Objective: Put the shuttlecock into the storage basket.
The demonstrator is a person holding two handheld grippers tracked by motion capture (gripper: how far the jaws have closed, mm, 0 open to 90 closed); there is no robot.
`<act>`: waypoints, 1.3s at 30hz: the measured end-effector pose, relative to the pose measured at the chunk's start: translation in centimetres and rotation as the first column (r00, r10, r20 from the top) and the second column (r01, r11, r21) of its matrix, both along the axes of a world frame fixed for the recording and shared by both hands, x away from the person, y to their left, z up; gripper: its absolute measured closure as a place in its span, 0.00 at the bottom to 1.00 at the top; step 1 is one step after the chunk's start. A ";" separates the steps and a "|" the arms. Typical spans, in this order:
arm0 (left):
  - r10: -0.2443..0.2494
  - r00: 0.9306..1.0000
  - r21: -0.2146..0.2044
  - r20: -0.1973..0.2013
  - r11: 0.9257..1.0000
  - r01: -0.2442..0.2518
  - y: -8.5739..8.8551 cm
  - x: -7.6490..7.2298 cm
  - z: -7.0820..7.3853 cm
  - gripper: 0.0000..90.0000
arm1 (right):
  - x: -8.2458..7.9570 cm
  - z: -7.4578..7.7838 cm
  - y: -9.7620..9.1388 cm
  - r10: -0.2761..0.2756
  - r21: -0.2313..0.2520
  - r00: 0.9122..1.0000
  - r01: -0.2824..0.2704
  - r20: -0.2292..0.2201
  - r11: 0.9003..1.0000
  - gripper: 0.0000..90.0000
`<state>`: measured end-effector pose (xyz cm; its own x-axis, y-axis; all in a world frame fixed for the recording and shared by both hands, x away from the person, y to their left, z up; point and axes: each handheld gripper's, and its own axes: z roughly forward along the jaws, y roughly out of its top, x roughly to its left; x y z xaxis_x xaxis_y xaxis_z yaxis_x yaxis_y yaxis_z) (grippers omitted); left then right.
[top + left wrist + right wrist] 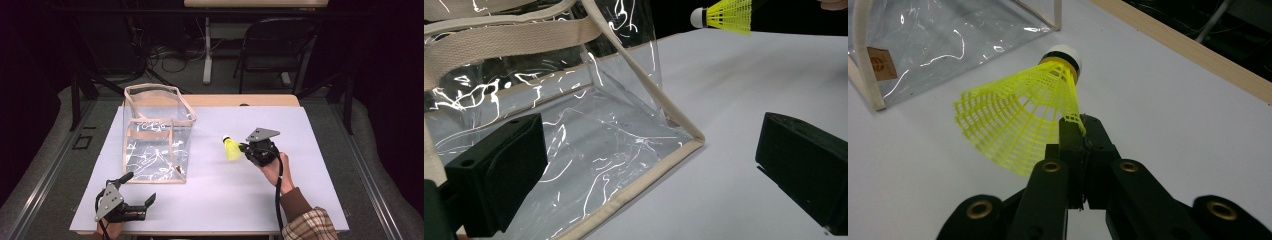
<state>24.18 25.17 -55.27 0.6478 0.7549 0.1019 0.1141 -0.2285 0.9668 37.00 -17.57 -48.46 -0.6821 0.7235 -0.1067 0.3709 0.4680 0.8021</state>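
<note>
I take the clear tote bag (pixel 157 142) as my landmark. My right gripper (pixel 244 147) is off to the bag's right, lifted above the white table cover (pixel 300 200), its jaws pressed together on the rim of the yellow shuttlecock (pixel 231 148). In the right gripper view the pinch bites only a thin strip of the mesh skirt, and the white cork nose (pixel 1064 53) points away from me toward the bag. My left gripper (pixel 142 206) waits just in front of the bag's near bottom corner, jaws apart with nothing between them.

The step looks to me like carrying the shuttlecock over and dropping it through the bag's open top. To do it well I would keep the squeeze steady, since the skirt is springy and could slip or crumple. I would rise above the canvas-trimmed rim (pixel 187 107) before crossing, then lower nose-first into the mouth. The bag is light, floppy plastic, so my left gripper could brace the near corner or a webbing handle (pixel 509 37).

Between shuttlecock and bag the table cover is bare, so the path is free. The right rim and the handle loops lying over the mouth are what I could snag.
</note>
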 end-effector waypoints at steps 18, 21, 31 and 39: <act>0.001 1.000 -0.002 0.000 1.000 -0.001 0.0 0.0 0.0 0.00 | 0.8 0.9 1.3 0.025 -0.007 1.000 -0.025 0.003 1.000 0.99; 0.002 1.000 -0.002 0.000 1.000 -0.002 0.0 0.0 0.0 0.00 | 0.9 1.1 1.4 0.027 -0.007 1.000 -0.027 0.004 1.000 0.99; 0.001 1.000 -0.002 0.000 1.000 -0.001 0.0 0.0 0.0 0.00 | 1.3 1.7 1.6 0.031 -0.013 0.999 -0.031 0.005 0.999 0.99; 0.001 1.000 0.000 0.002 1.000 -0.001 0.0 0.0 0.0 0.00 | 1.6 2.7 1.7 0.036 -0.009 0.999 -0.036 0.012 0.999 0.99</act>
